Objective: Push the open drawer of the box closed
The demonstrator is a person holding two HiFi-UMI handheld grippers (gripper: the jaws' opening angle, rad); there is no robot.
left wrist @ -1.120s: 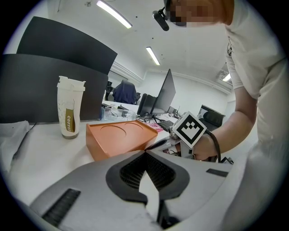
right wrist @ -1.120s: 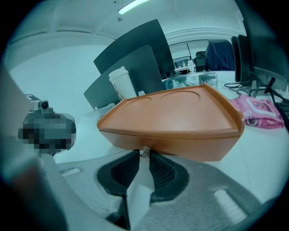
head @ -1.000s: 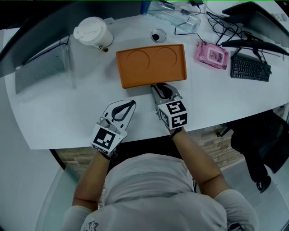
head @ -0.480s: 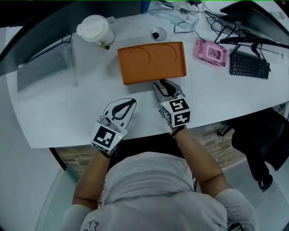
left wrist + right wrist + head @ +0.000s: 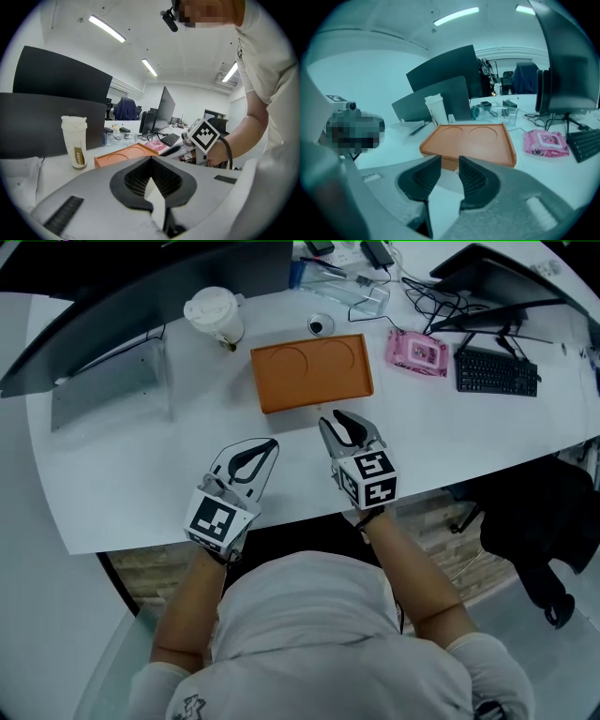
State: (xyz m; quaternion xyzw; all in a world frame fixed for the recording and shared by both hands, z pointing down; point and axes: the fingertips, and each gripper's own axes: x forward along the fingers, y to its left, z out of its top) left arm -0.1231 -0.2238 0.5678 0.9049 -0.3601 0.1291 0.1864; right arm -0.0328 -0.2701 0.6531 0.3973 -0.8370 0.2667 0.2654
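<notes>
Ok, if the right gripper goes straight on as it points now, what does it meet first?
Most likely the near front face of the orange box, seen straight ahead between the empty jaws of the right gripper, which have just been opening. It tilts down, so the table may come first.

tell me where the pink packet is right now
In the head view the pink packet lies on the desk, right of centre, between the orange box and the black keyboard.
</notes>
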